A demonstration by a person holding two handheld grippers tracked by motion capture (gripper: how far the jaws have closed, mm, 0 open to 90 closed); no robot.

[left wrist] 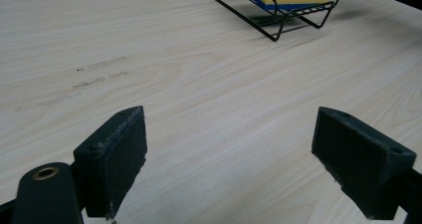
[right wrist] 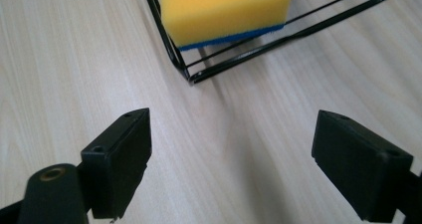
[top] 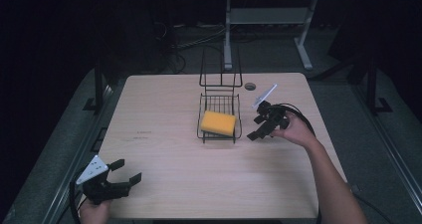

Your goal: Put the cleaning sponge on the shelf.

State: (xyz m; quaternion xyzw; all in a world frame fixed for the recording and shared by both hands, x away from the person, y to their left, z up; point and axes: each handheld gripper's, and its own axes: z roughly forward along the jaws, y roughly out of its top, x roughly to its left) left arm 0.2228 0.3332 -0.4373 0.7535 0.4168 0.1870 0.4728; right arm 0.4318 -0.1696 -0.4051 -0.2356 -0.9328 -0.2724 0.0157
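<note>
Ahead of the right gripper (right wrist: 231,164), a porous yellow foam sponge (right wrist: 224,10) lies in a glossy black wire rack (right wrist: 239,59) on the matt, pale wood-grain worktop (right wrist: 74,59).

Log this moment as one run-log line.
sponge: in wire rack | right hand-held gripper: open, beside rack | left hand-held gripper: open, near table edge

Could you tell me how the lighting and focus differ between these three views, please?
High view: the table is evenly lit while the room behind falls into darkness. Left gripper view: the near jaws look soft, and the wire rack casts a faint shadow on the wood. Right gripper view: the sponge is bright yellow and slightly blurred, as are the near jaws.
</note>
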